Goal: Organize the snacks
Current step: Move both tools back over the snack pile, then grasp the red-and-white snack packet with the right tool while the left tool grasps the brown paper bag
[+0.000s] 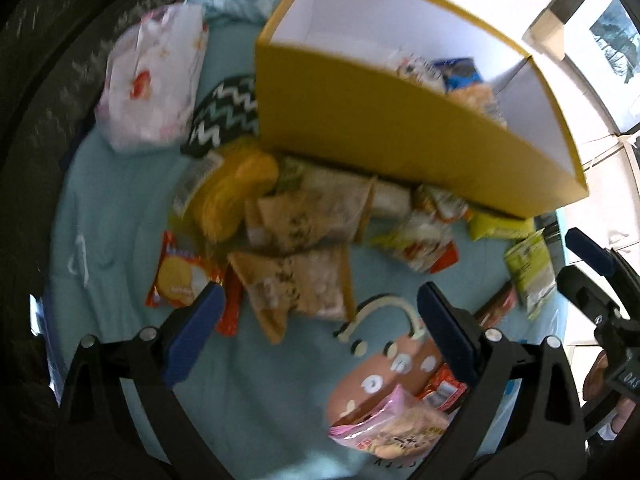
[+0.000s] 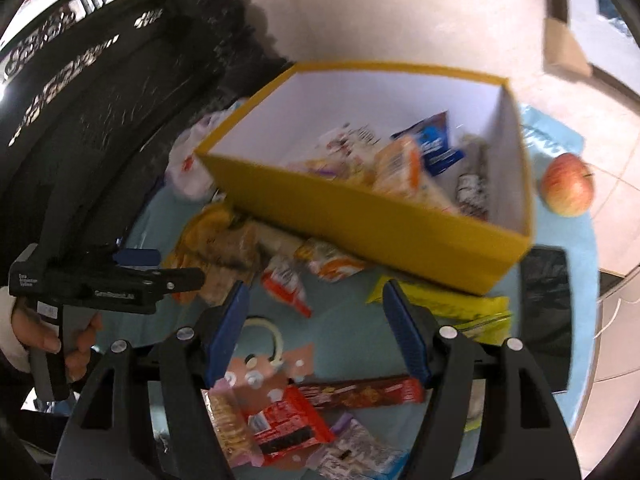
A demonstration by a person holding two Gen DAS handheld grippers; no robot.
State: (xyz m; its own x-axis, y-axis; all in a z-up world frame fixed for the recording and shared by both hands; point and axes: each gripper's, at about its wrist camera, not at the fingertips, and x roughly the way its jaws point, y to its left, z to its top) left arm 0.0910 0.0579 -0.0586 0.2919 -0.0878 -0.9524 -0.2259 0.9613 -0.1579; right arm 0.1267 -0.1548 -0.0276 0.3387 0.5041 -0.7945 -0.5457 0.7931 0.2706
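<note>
Okay, my left gripper (image 1: 320, 320) hangs with its blue-padded jaws spread apart, nothing between them, over the light-blue cloth-covered table (image 1: 120, 208). My right gripper (image 2: 316, 332) is likewise parted and empty. Ahead of both sits the yellow cardboard box with white inside walls (image 2: 360, 220), open on top. In it I see a few packets bunched toward the far right corner: a blue wrapped packet (image 2: 436, 140), an orange-and-white packet (image 2: 400, 168), a white printed packet (image 2: 352, 140) and a dark speckled one (image 2: 474, 190) against the right wall; the left part of the box shows bare white.

Just in front of the left gripper lie two tan chip bags (image 1: 304, 248), an orange biscuit packet (image 1: 180, 272) by its left jaw, a yellow bag (image 1: 236, 188) further ahead. Under the right gripper: a long red-brown biscuit box (image 2: 360, 392), a red packet (image 2: 284, 420). A long yellow bar wrapper (image 2: 460, 304) lies beside its right jaw. A red-yellow apple (image 2: 568, 184) sits beyond the box, to the right.
</note>
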